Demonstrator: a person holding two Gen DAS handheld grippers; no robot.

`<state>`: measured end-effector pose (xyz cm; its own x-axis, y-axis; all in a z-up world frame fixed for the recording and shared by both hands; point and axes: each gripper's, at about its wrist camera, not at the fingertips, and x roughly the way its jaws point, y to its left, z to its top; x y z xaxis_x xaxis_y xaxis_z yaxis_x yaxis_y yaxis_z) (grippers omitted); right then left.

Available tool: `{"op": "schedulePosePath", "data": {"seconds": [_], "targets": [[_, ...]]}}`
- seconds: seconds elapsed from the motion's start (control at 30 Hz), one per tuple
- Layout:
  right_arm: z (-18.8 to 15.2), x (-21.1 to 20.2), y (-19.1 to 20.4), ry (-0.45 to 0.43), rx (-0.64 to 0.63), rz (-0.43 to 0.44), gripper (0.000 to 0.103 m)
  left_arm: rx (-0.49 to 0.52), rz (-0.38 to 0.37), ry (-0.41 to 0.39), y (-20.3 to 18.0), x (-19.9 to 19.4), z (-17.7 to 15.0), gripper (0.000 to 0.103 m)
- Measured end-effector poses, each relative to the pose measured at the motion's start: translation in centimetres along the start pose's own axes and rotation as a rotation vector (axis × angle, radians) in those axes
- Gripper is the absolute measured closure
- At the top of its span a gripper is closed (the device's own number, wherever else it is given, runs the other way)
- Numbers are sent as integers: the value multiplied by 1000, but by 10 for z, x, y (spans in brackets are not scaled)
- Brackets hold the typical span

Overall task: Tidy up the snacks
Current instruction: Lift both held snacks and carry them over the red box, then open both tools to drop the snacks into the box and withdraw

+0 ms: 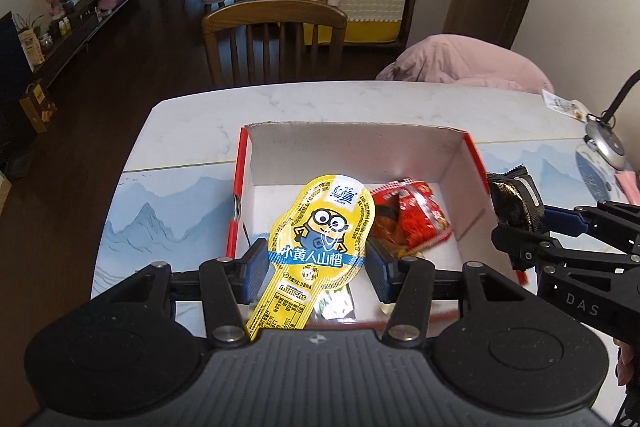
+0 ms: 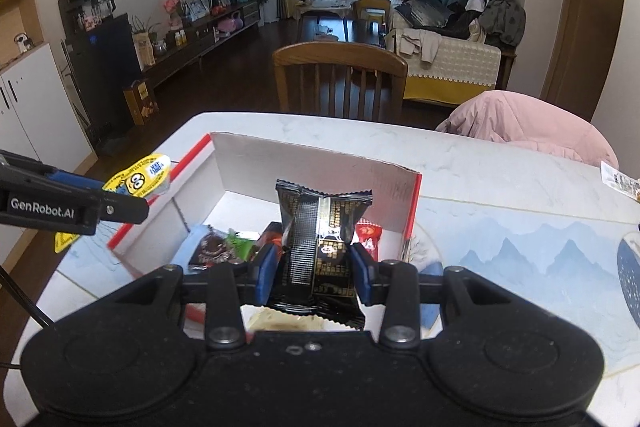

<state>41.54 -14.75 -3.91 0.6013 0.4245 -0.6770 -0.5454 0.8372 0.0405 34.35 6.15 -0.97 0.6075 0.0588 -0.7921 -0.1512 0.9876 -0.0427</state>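
Left: the left gripper (image 1: 316,269) holds a yellow pack (image 1: 320,231), its fingers (image 1: 254,273) closed on the pack's waist. The pack hangs above the near left part of the box (image 1: 352,143); in the right wrist view the same pack (image 2: 138,179) appears at the box's left wall, so whether it is fully over the opening cannot be told.

Centre: the box, white inside and red outside, stands open on the table (image 1: 192,119). Snacks already inside: a red pack (image 1: 412,219) on the floor of the box; in the right wrist view also a brown-and-green pack (image 2: 222,249) and further red wrappers, partly hidden.

Right: the right gripper (image 2: 314,273) holds a black pack (image 2: 320,247) upright, fingers (image 2: 266,275) pressed on both sides. The pack is over the near edge of the box.

Far right: one small packet (image 2: 620,183) lies on the table, well apart from the box.

Progress, as a judgement: well along. Several snacks are boxed; the two held packs await release, and at least the far-right packet is left.
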Motion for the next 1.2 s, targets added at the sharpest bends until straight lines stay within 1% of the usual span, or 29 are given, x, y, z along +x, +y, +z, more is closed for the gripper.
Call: {"op": "schedulePosePath", "data": {"seconds": [0.1,0.23,0.37,0.57,0.87,1.0,1.2], "targets": [[5,14,-4,22,-10,20,64,9,24,18,0,15,10,52],[12,36,-9,76,-4,29,64,4,42,63,1,38,22,52],[16,61,-11,130,-22,20,64,7,62,102,0,59,28,52],[14,91,-10,192,-53,9,64,25,80,173,0,93,35,52],[7,114,-4,252,-81,17,64,34,99,255,4,129,33,52],[7,119,-2,260,-83,25,64,59,101,275,1,137,30,52],[7,123,-5,279,-50,36,64,61,104,302,1,144,27,51]]}}
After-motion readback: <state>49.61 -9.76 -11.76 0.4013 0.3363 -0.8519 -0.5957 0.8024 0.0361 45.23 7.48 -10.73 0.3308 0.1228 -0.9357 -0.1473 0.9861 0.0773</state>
